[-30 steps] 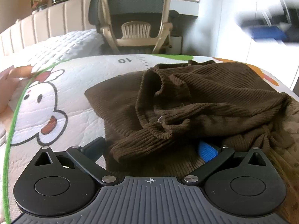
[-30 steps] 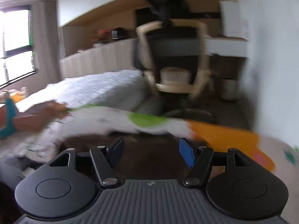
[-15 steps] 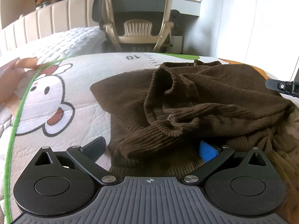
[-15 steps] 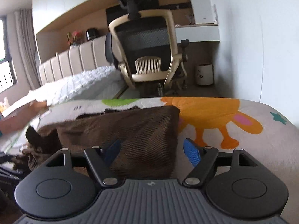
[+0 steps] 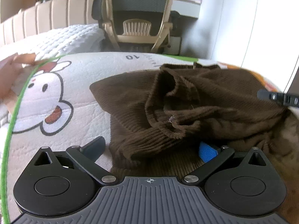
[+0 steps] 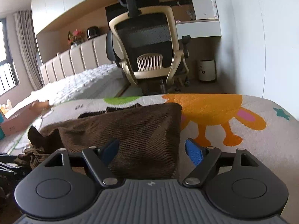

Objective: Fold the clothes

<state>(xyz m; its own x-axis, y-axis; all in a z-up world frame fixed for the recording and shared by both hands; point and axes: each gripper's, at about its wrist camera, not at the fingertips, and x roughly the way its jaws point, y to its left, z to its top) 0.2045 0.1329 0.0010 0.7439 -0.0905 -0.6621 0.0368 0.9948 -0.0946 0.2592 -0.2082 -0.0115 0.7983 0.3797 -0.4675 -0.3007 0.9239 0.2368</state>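
Brown ribbed knit, a sweater [image 5: 214, 108], lies rumpled on a cartoon-printed mat [image 5: 56, 100] that covers the surface, its cuff bunched toward the near edge. The left tool [image 5: 151, 147] sits low at the sweater's near left hem, fingers spread wide, a fold of knit lying between them but not pinched. The right tool [image 6: 152, 149] is likewise released, its blue-padded fingers [image 6: 194, 152] straddling the sweater's right corner [image 6: 149, 130]. Beyond the mat stand an office chair [image 6: 149, 43] and a bed [image 6: 89, 82].
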